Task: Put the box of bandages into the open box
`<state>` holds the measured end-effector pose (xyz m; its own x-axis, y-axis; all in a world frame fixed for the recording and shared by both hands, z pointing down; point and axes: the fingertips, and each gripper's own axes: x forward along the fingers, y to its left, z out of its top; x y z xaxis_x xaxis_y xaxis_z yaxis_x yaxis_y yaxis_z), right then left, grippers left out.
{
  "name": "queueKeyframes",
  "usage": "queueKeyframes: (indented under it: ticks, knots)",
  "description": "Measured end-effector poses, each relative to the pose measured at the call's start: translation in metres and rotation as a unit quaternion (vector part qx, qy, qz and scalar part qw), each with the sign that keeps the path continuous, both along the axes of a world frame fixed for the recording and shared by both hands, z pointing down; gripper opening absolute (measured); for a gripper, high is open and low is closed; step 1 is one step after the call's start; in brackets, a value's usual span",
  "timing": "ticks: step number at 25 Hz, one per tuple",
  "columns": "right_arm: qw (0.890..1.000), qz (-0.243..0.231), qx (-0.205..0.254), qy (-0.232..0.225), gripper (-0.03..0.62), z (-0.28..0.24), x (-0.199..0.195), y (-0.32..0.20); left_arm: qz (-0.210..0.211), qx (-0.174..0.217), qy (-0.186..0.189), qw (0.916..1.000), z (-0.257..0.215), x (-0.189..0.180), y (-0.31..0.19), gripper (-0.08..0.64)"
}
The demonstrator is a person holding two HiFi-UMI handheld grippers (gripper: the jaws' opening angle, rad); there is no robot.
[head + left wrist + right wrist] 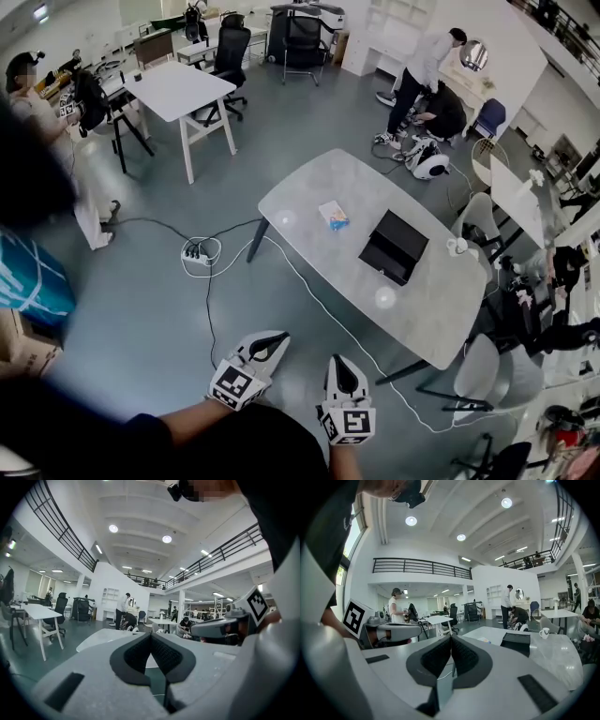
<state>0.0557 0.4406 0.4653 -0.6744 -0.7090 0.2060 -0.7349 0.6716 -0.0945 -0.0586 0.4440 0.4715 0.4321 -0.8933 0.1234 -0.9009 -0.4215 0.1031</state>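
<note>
The box of bandages (333,216), small and light blue with some orange, lies on the grey oval table (309,202) near its middle. The open box (394,247), black, stands to its right on the same table; it also shows in the right gripper view as a dark open box (515,643), with the bandage box (483,640) a small patch to its left. My left gripper (278,339) and right gripper (339,366) are held low in front of me, well short of the table. Both are shut with nothing between the jaws (151,635) (450,638).
A white mug (457,246) stands on the table's right edge. Chairs (487,370) stand at the table's right and near side. A power strip and cables (197,250) lie on the floor left of the table. People work at the back and at the far left.
</note>
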Motion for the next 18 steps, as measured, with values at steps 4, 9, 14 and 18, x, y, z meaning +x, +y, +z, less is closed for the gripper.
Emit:
queueKeyframes:
  ticks: [4, 9, 14, 18]
  knots:
    - [1.0, 0.016, -0.019, 0.013, 0.012, 0.003, -0.024, -0.047, 0.019, -0.003, 0.007, 0.9998, -0.001, -0.026, -0.054, 0.015]
    - [0.998, 0.006, -0.014, 0.058, 0.012, 0.006, -0.078, -0.107, 0.031, 0.002, 0.013, 0.9994, 0.002, -0.07, -0.119, 0.015]
    - [0.998, 0.004, -0.011, 0.058, 0.012, 0.005, -0.127, -0.157, 0.033, -0.004, 0.025, 0.9991, 0.011, -0.118, -0.169, 0.015]
    - [0.998, 0.001, -0.023, 0.059, 0.012, 0.016, -0.155, -0.179, 0.036, 0.001, 0.014, 0.9993, 0.013, -0.15, -0.203, 0.015]
